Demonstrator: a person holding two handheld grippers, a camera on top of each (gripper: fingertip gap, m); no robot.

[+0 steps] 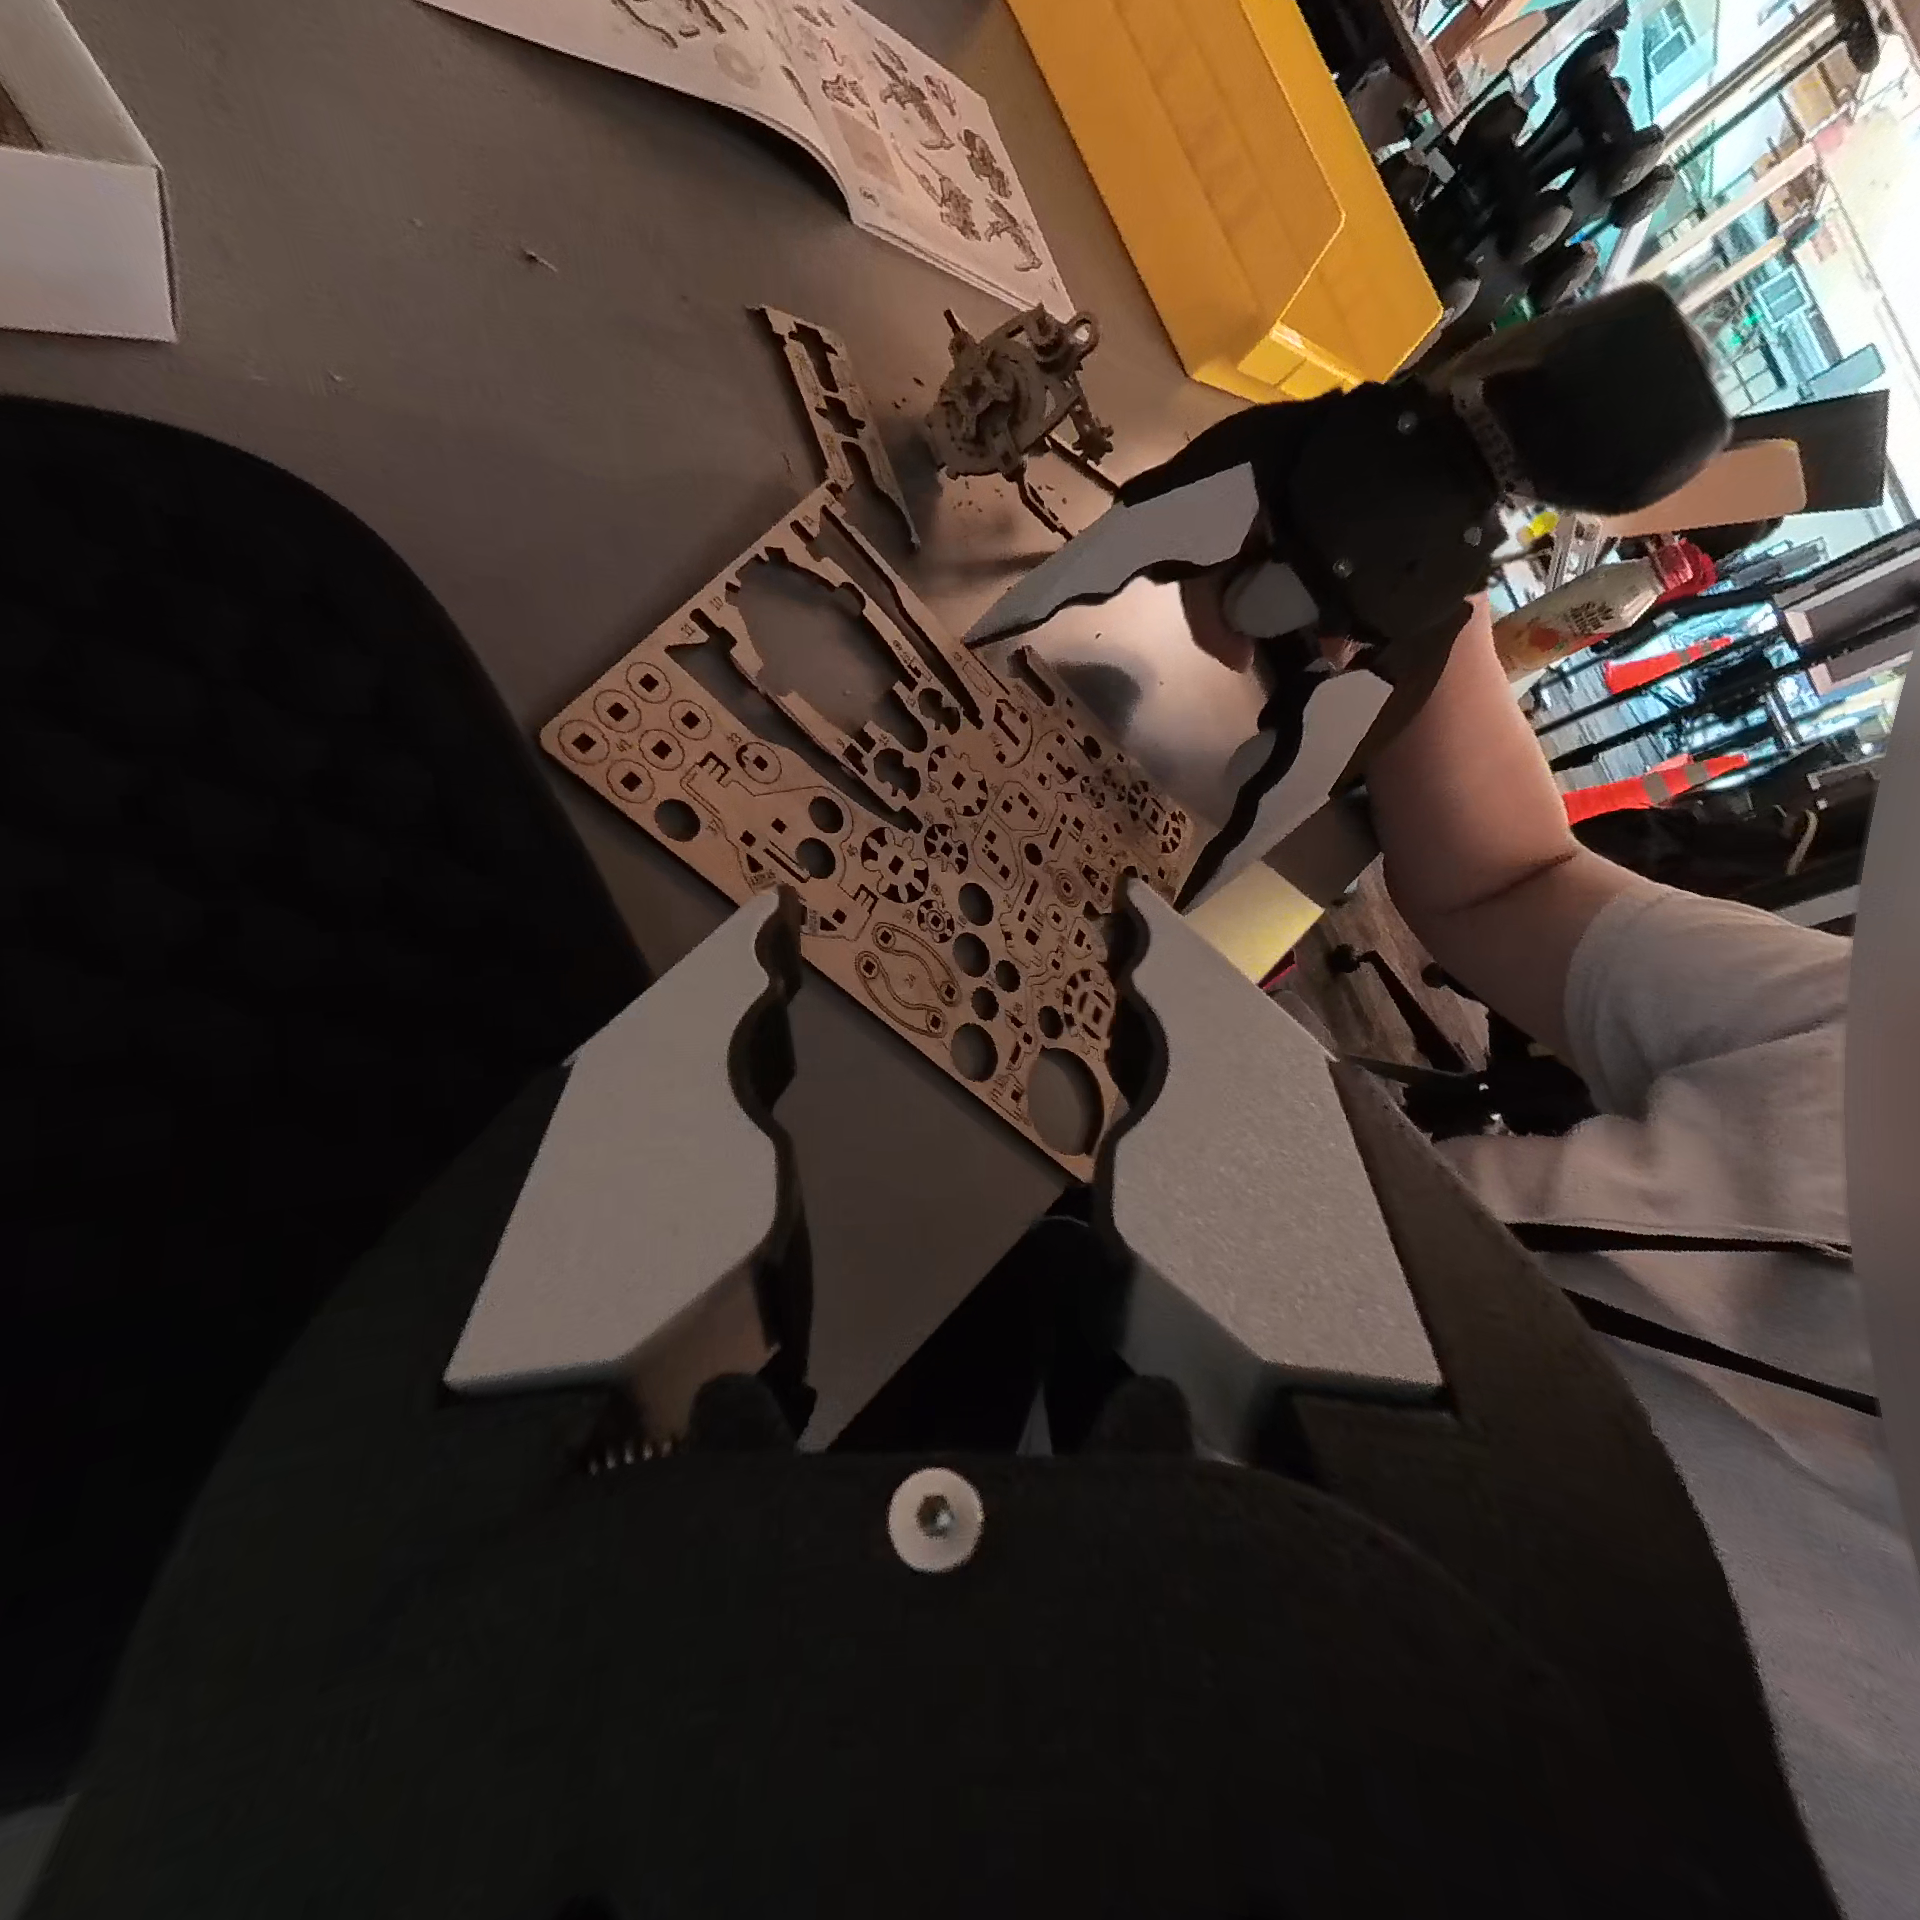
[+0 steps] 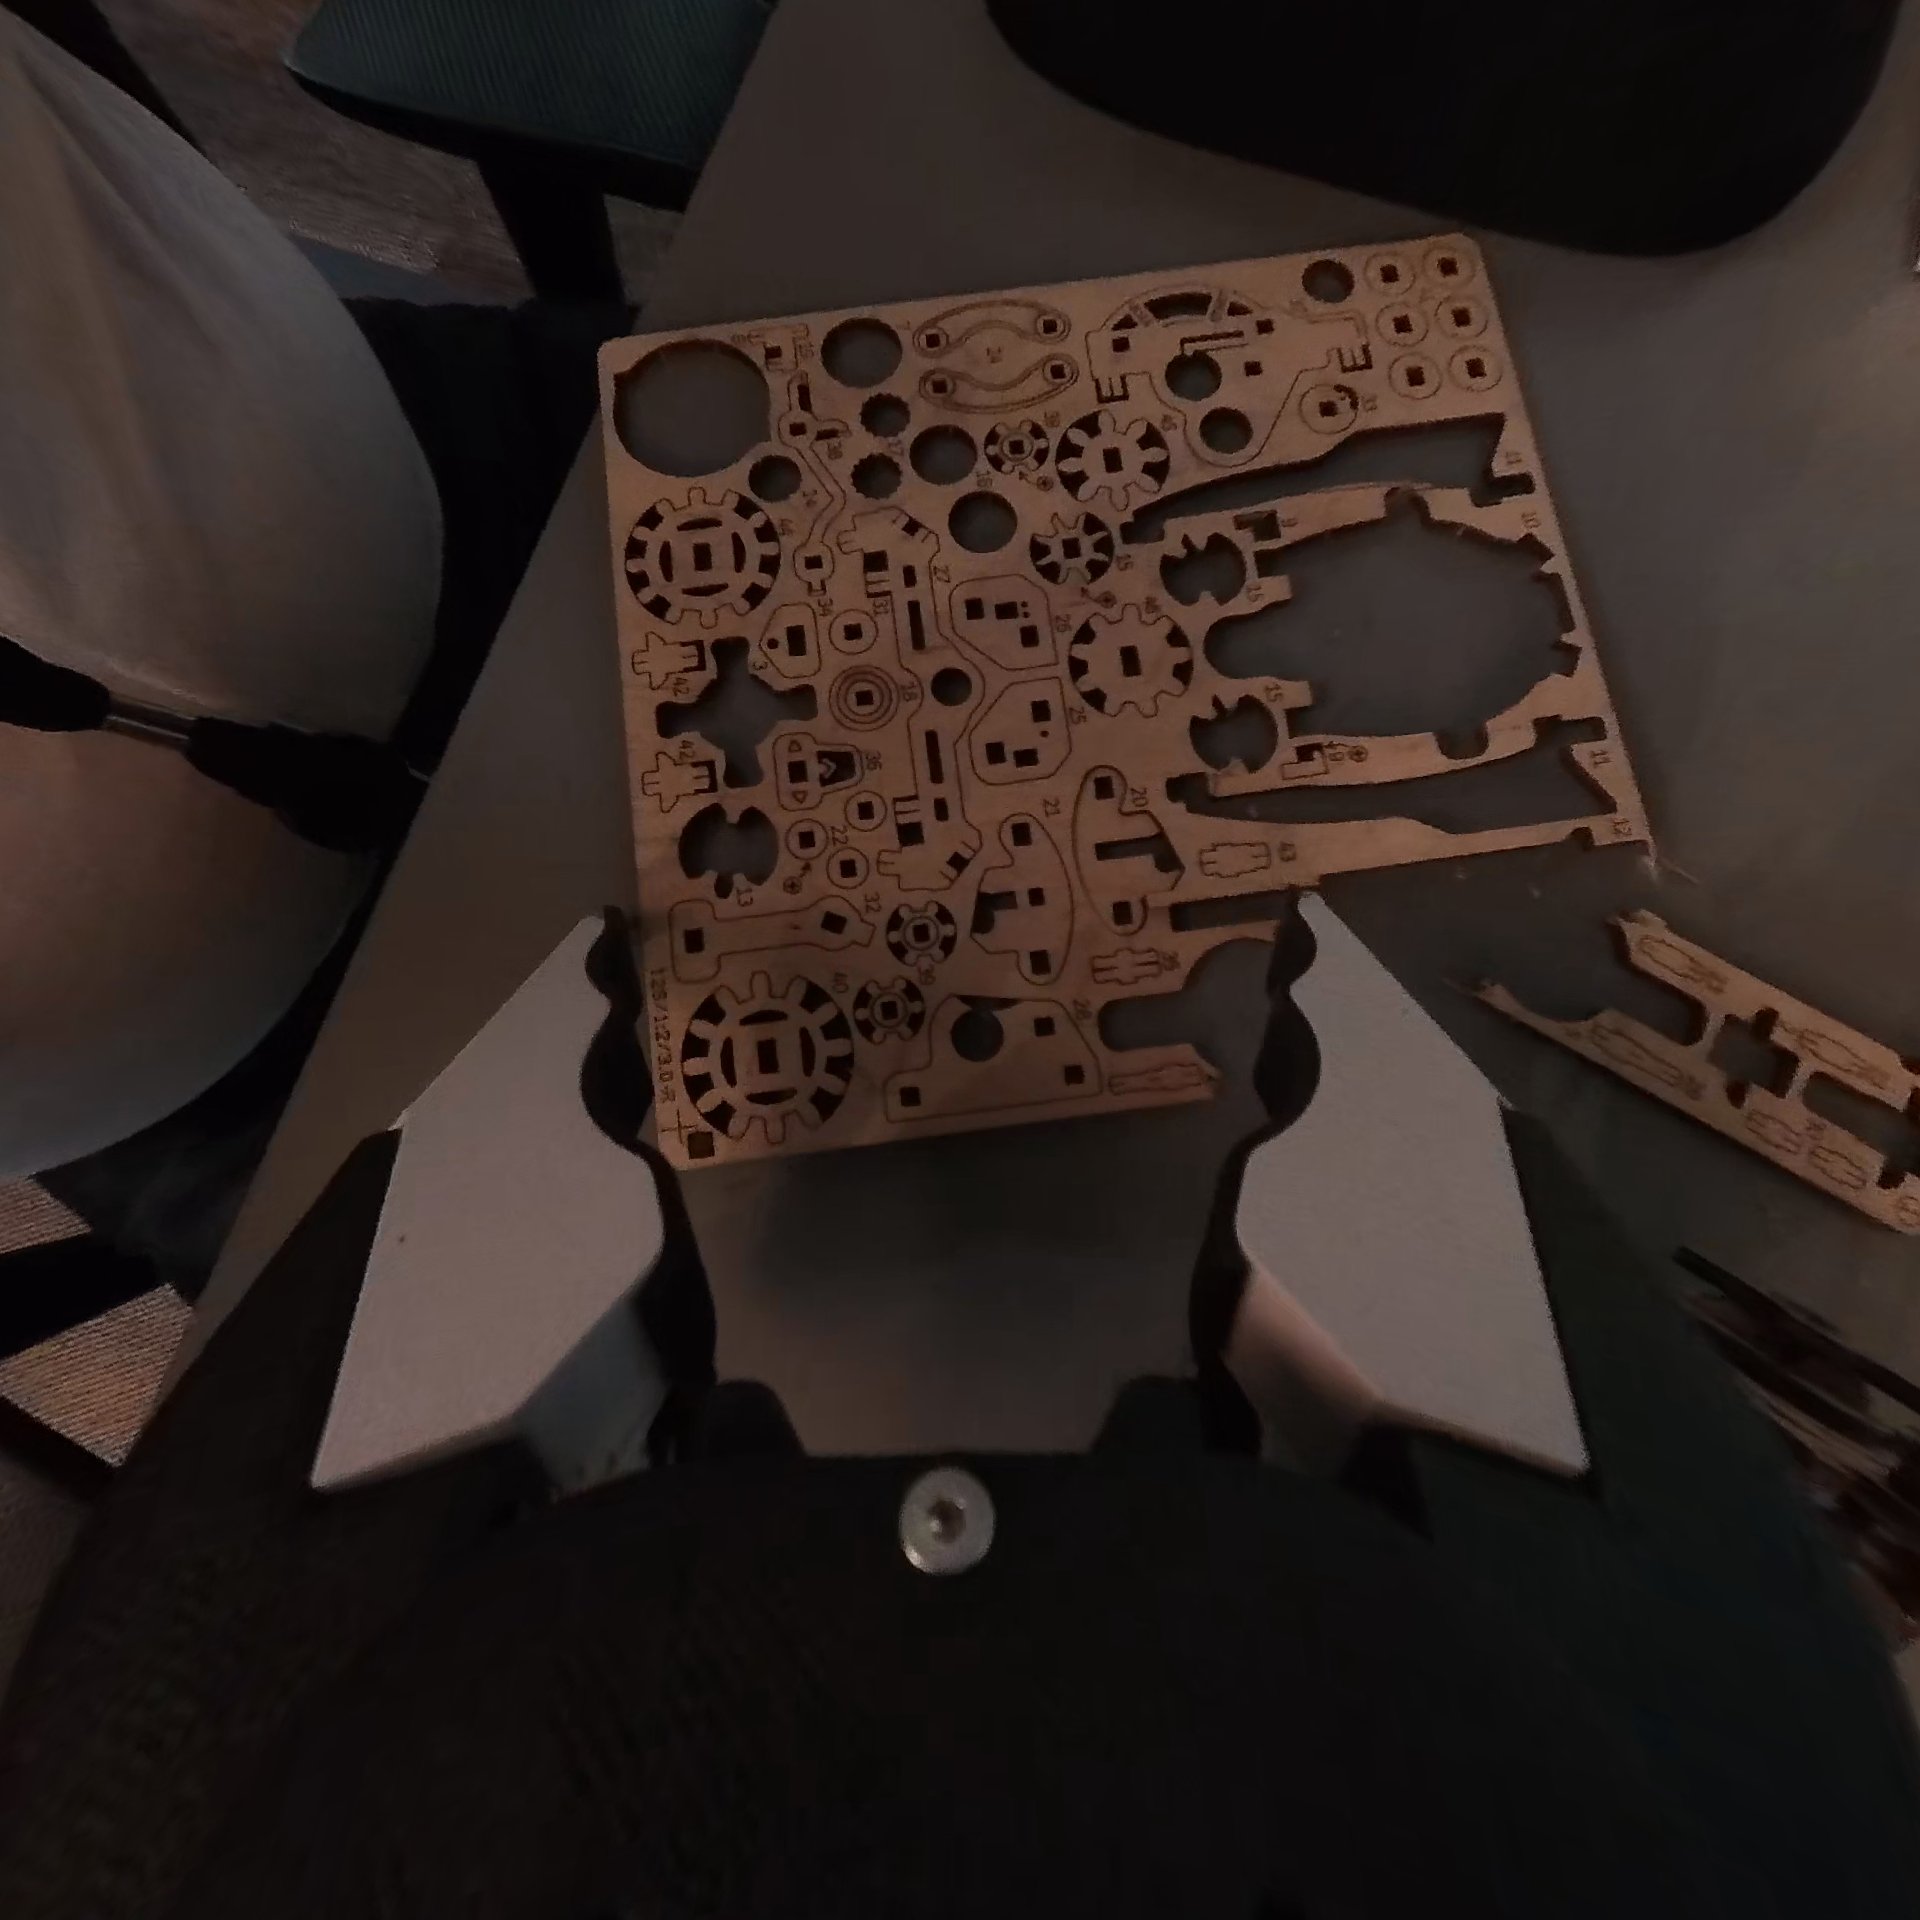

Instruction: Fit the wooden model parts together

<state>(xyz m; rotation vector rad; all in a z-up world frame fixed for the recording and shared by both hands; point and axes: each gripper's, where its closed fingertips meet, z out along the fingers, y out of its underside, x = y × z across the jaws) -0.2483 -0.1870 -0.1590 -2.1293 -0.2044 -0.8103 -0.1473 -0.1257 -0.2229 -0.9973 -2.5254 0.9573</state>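
Note:
A laser-cut wooden parts sheet [image 1: 779, 805] lies flat on the grey table, with several parts punched out of it. It fills the middle of the right wrist view [image 2: 1039, 644]. A partly built wooden model [image 1: 1013, 400] stands beyond the sheet. A broken-off strip of sheet [image 1: 831, 405] lies beside the model and also shows in the right wrist view [image 2: 1714, 1060]. My left gripper [image 1: 956, 904] is open and empty over the sheet's near corner. My right gripper [image 2: 954, 914] is open and empty above the sheet's edge; it also shows in the left wrist view [image 1: 1081, 769].
An instruction booklet [image 1: 883, 135] and a yellow bin [image 1: 1247, 177] lie at the far side of the table. A white box [image 1: 73, 208] sits at the upper left. A black chair back [image 1: 260, 831] stands at the table's edge. The person's arm [image 1: 1507, 831] is at the right. About 15 cm separates my left fingertips from my right.

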